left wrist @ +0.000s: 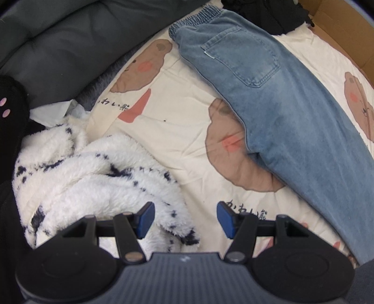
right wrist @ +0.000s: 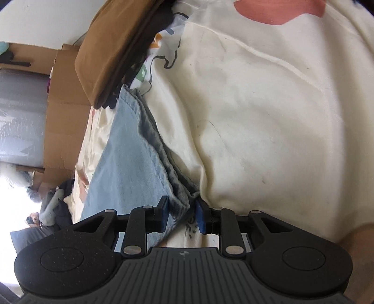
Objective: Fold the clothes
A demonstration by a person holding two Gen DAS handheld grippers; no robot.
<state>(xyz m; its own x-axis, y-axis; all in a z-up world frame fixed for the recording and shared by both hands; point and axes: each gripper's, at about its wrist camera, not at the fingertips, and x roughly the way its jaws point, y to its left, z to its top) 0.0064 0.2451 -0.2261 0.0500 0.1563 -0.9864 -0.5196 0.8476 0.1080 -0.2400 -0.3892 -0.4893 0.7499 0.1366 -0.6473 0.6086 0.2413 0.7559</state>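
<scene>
Blue jeans (left wrist: 268,98) lie flat on a cream bear-print sheet (left wrist: 182,131), elastic waistband at the top, back pocket facing up. My left gripper (left wrist: 185,219) points down over the sheet, open, with nothing between its blue pads; the jeans lie to its right. A fluffy white garment with dark spots (left wrist: 81,177) is heaped on the left, reaching under the left finger. In the right wrist view my right gripper (right wrist: 181,216) is shut on a bunched edge of the jeans (right wrist: 126,159), low over the cream sheet (right wrist: 268,117).
A dark grey cushion (left wrist: 58,42) borders the sheet at upper left. A black garment (left wrist: 268,14) and a cardboard box (left wrist: 346,30) sit at the top right. A stack of folded clothes with a brown piece (right wrist: 109,53) on top lies beyond the jeans, next to cardboard (right wrist: 65,105).
</scene>
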